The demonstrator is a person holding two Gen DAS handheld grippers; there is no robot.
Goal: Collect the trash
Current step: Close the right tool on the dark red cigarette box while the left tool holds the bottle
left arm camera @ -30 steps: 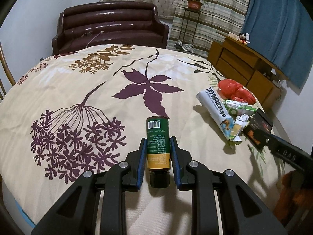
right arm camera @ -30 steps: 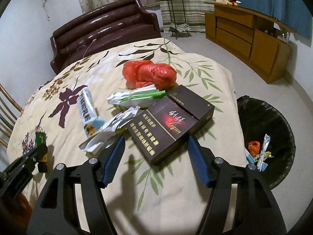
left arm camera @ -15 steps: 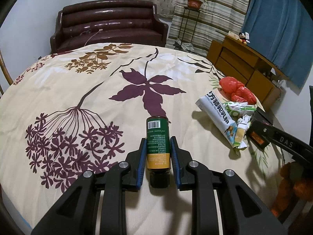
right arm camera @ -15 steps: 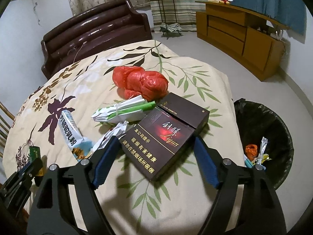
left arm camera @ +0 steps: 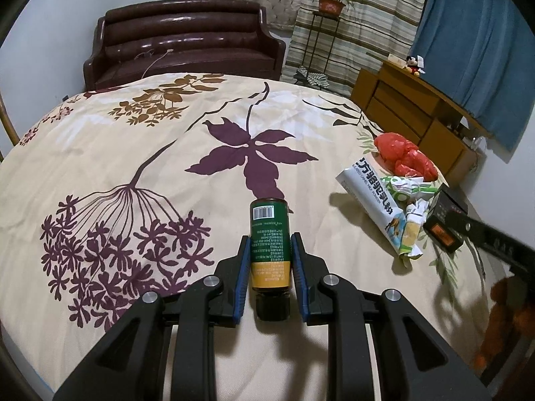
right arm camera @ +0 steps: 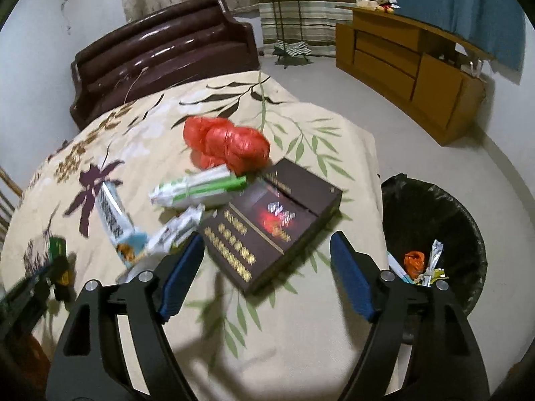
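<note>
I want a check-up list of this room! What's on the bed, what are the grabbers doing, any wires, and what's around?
Surface: bed cover, cream with purple and brown plant print.
Job's things: green-labelled bottle; red plastic bag; dark carton; white milk-powder packet; green-and-white wrapper; crumpled wrapper.
Bin: black-lined trash bin beside the bed, some trash inside.
Clutter: nothing seen.
Grippers: left gripper shut on the bottle; right gripper open, jaws just widened, either side of the carton's near end.
Cables: thin cord on the sofa.
Surroundings: brown sofa, wooden cabinet, potted plant, curtains.
</note>
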